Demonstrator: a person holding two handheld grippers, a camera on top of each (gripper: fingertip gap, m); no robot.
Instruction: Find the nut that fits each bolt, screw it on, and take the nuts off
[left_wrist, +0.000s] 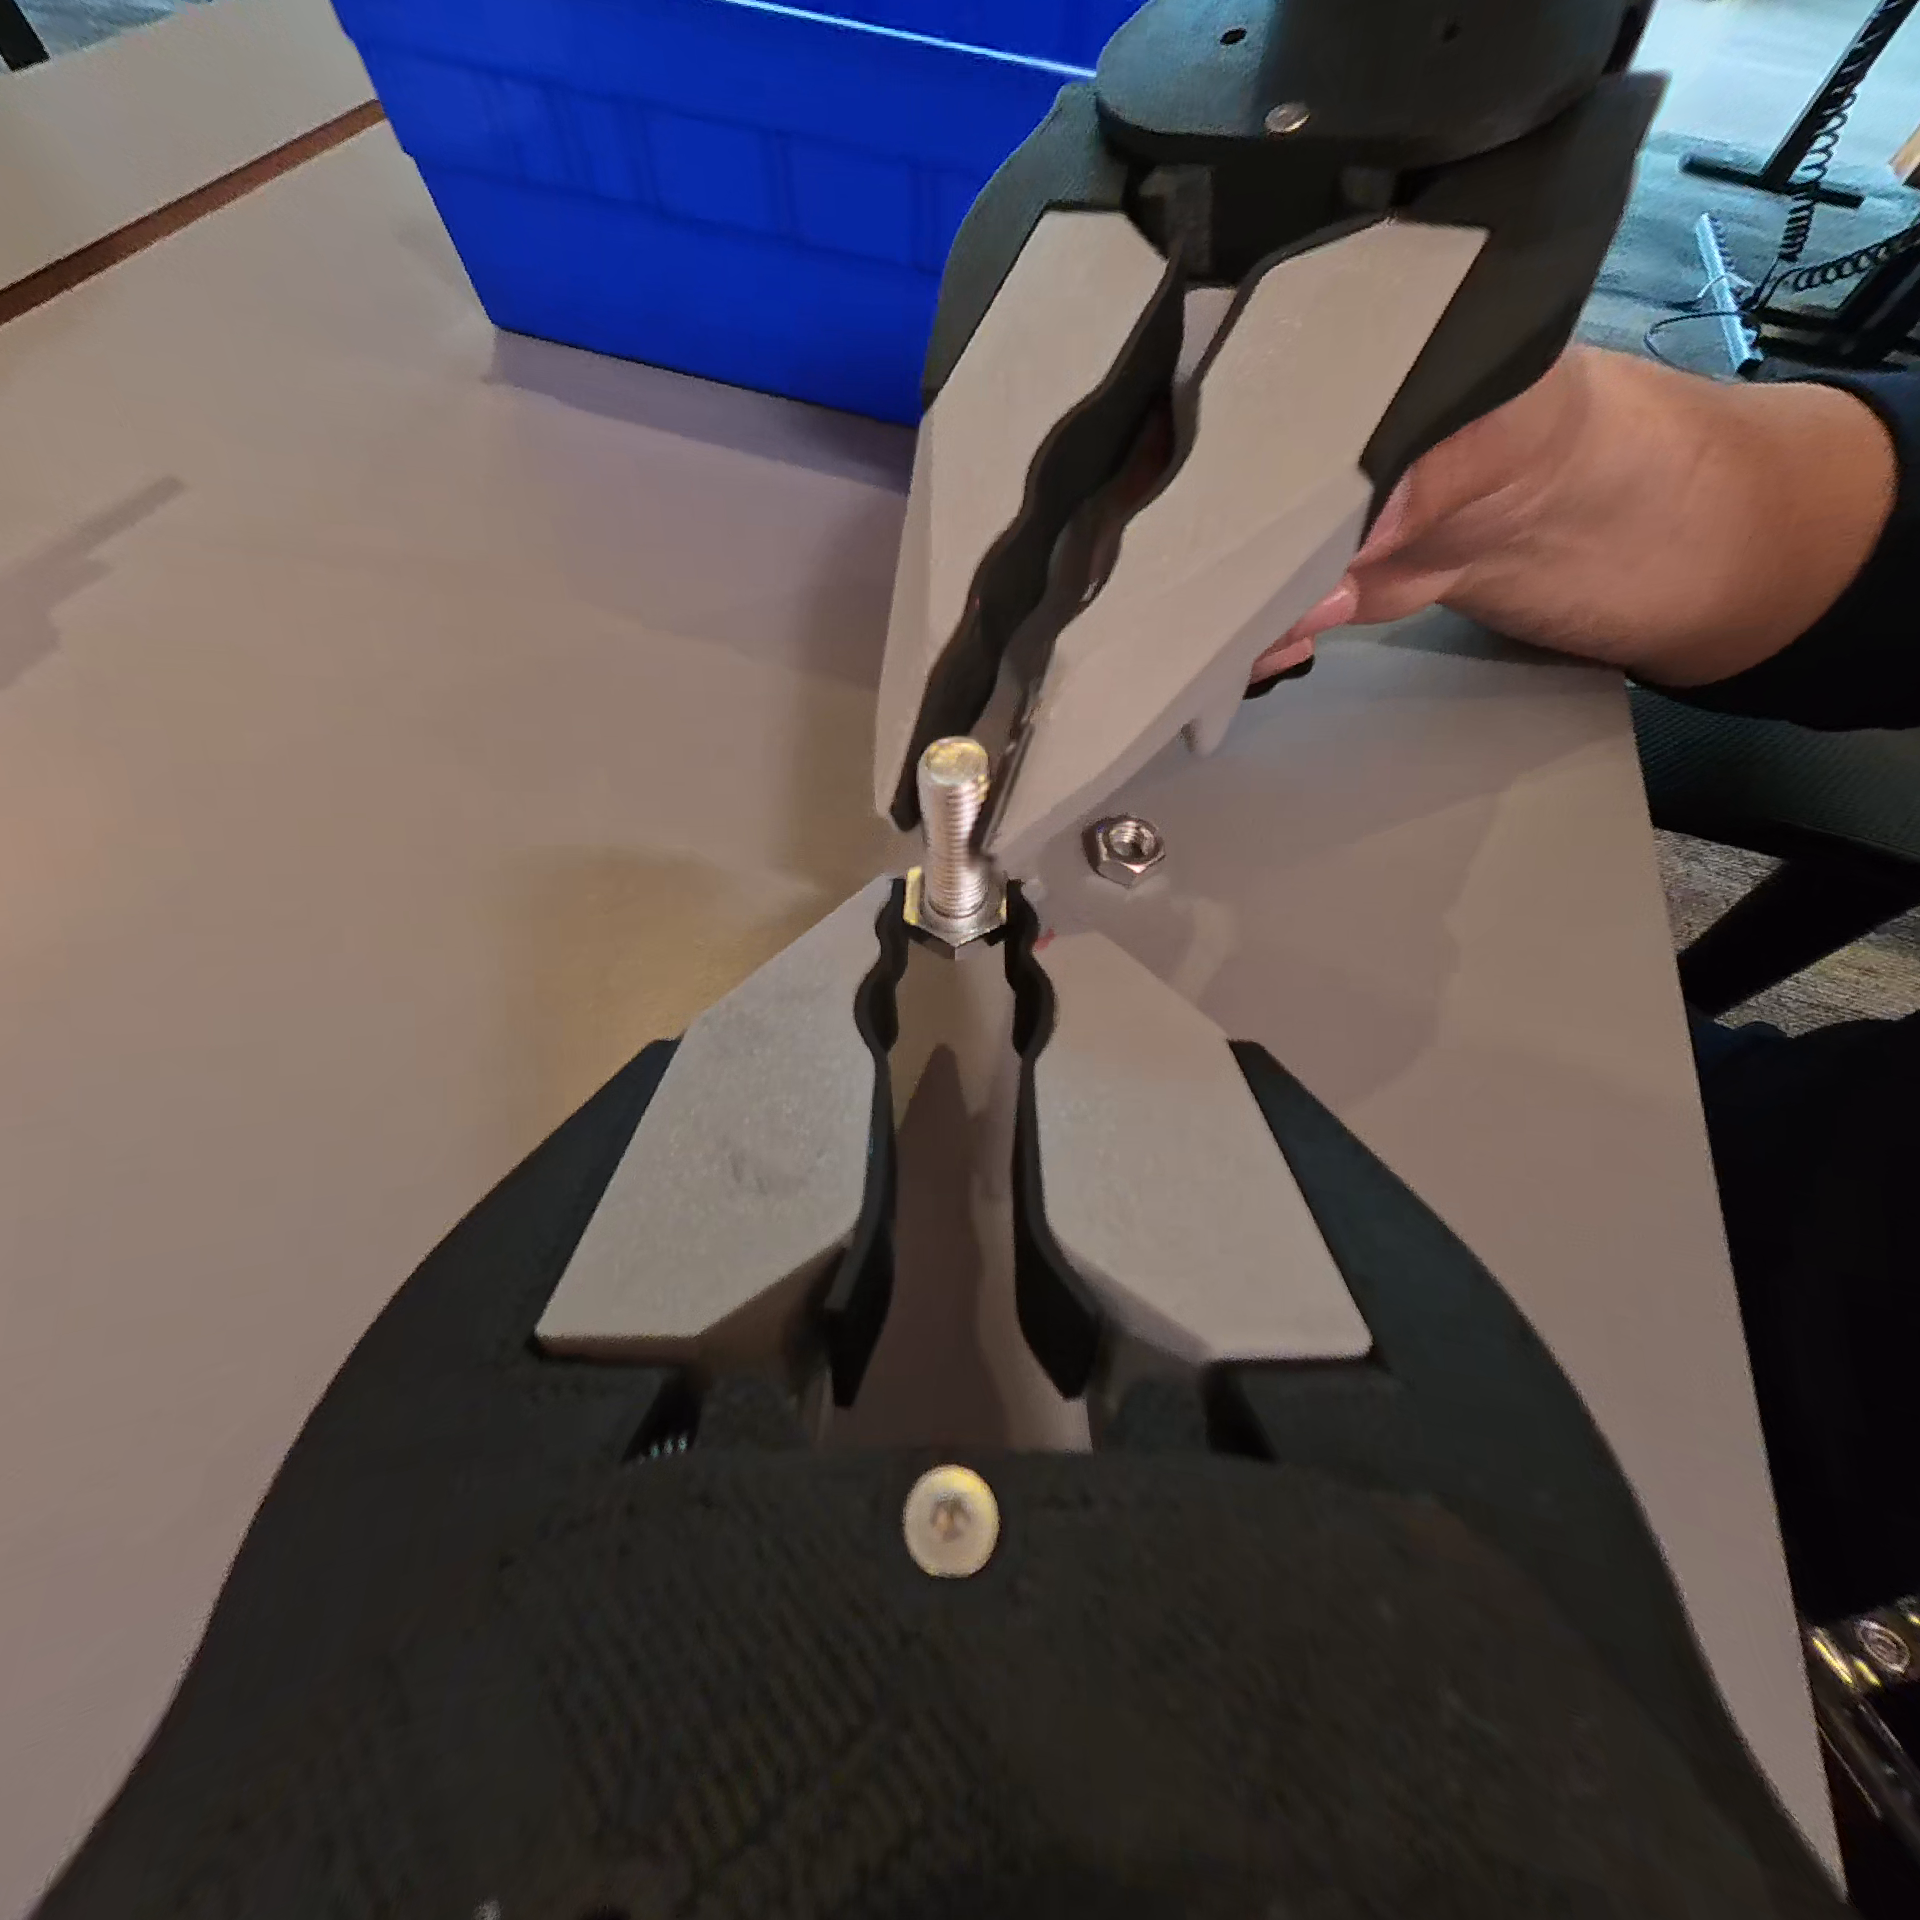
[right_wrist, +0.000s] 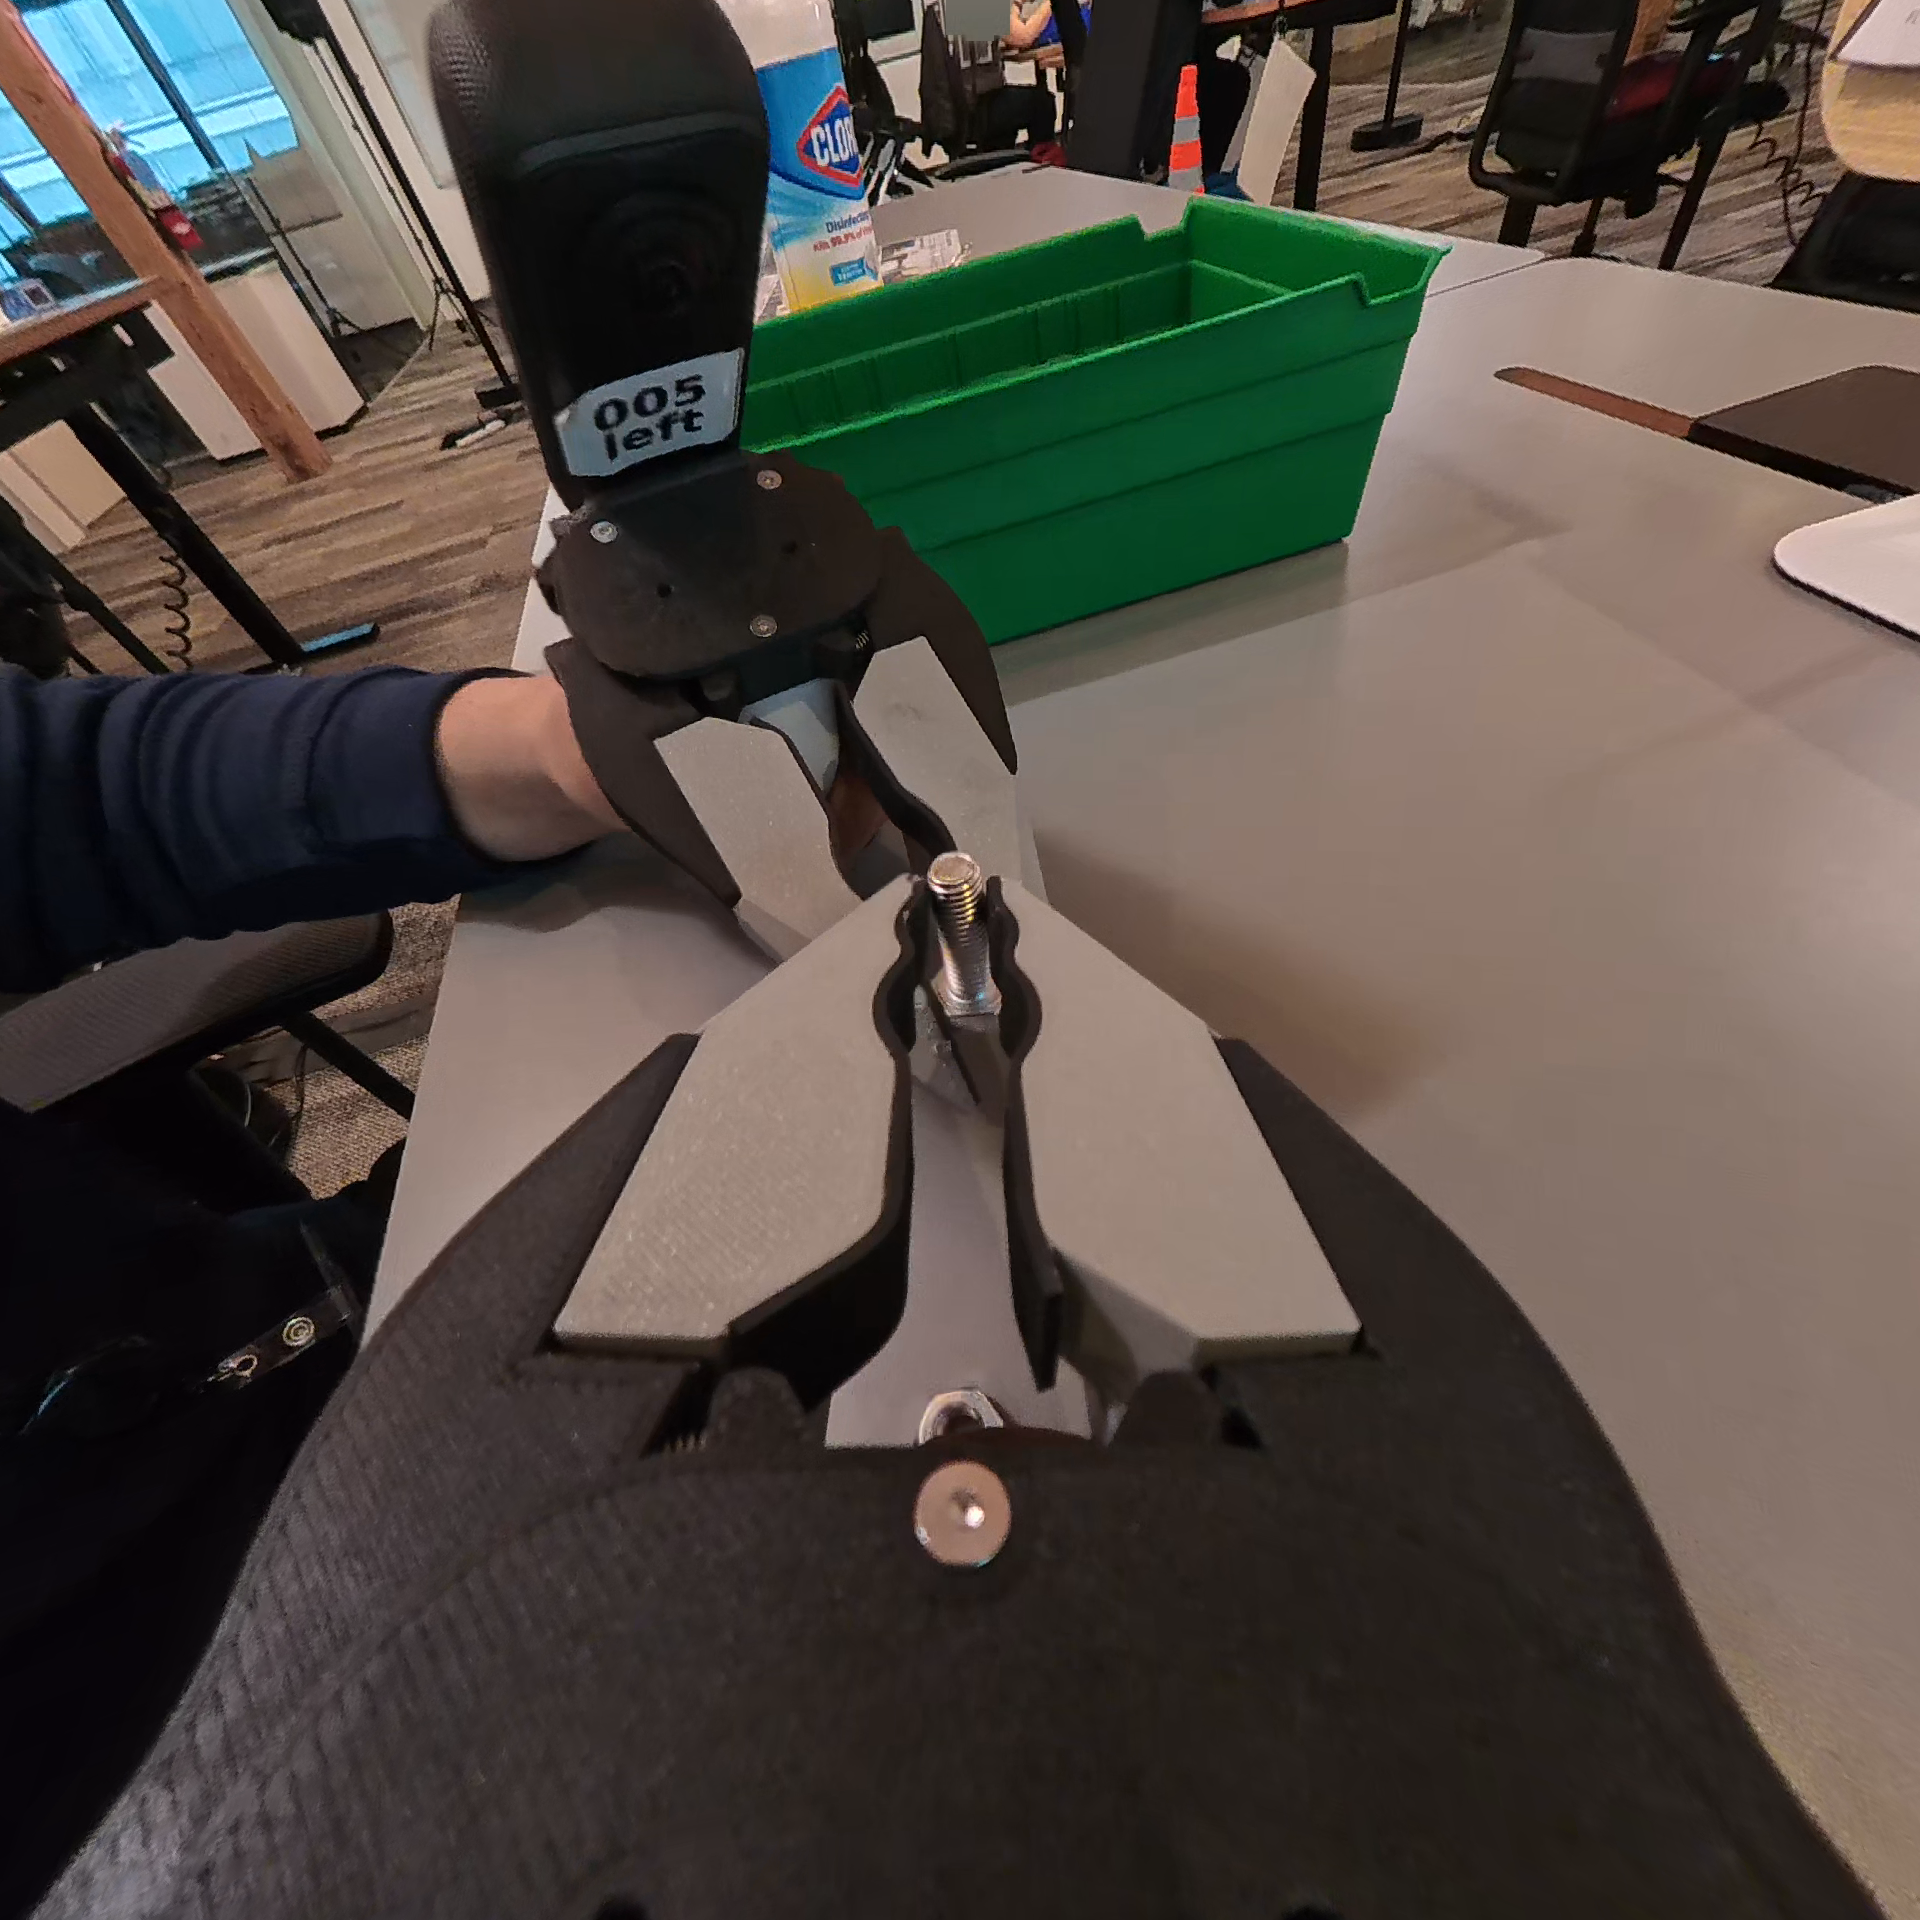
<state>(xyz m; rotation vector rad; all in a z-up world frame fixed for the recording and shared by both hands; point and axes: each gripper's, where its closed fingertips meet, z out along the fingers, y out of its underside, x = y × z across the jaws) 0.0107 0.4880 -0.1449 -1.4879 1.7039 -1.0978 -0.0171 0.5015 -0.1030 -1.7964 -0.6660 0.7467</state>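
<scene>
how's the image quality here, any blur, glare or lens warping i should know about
Left wrist view: the bolt tip glares white and looks soft, the right gripper is slightly smeared, and the blue bin is out of focus. Right wrist view: the bolt is sharper, wide-angle warping bends the table edges, and the windows are bright.

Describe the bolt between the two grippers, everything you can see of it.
The bolt is bright, silvery metal with a threaded shank and a flat end, standing roughly upright above the grey table. The left gripper is shut on the hex part at its base, head or nut I cannot tell. The right gripper closes on the threaded shank. A loose hex nut lies on the table nearby, apart.
</scene>
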